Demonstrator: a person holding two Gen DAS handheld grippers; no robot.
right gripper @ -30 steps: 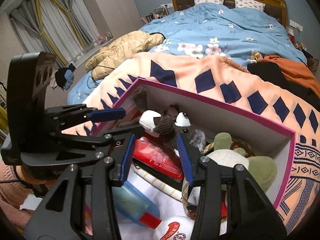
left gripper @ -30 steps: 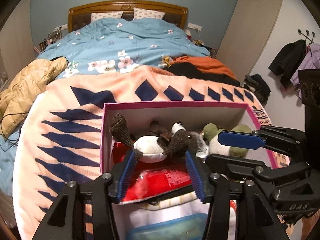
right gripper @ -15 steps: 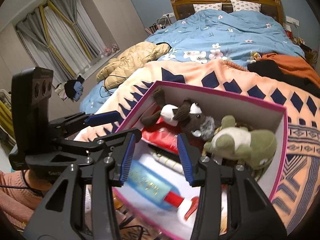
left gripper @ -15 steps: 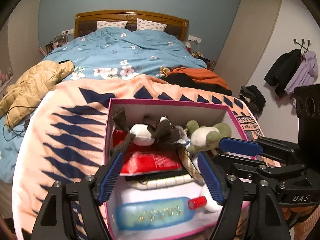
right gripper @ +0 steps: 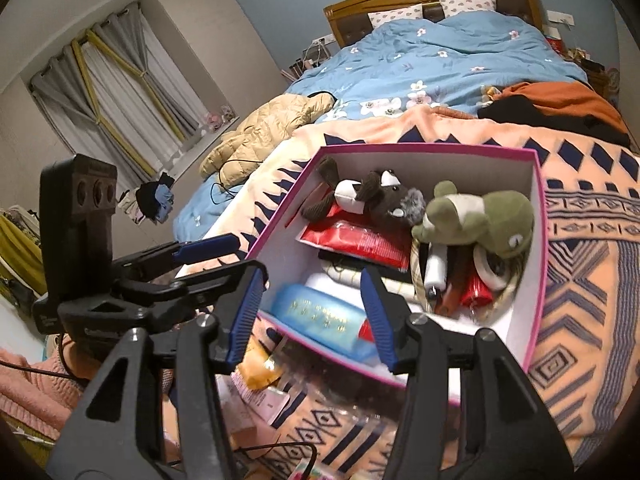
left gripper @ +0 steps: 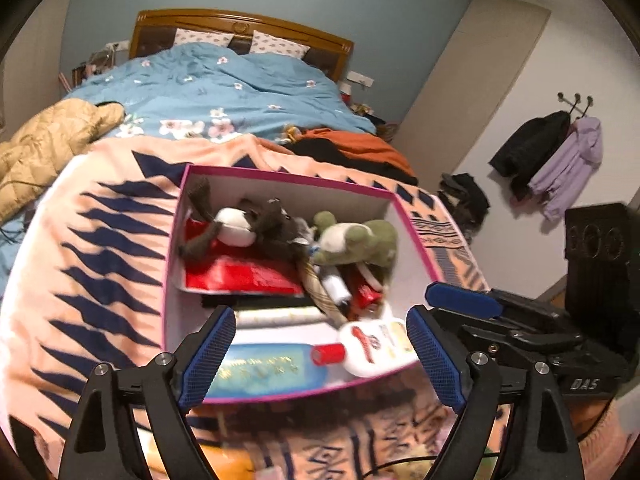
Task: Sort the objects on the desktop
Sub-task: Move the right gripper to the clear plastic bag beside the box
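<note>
My left claw (left gripper: 318, 354) and right claw (right gripper: 310, 312) were both opening, nothing between their pads. The pink-rimmed box (left gripper: 280, 176) sat on the patterned blanket (left gripper: 100, 240), holding two plush toys (right gripper: 384, 200) and a blue bottle (right gripper: 320, 318).

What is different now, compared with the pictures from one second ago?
Both tongs have pulled back from the pink box, so more of it shows. The left tongs, which framed the brown plush, have let it go; their jaws are opening, nothing between them. The right tongs are opening too, empty. The brown plush, green plush and blue bottle stayed in the box.
</note>
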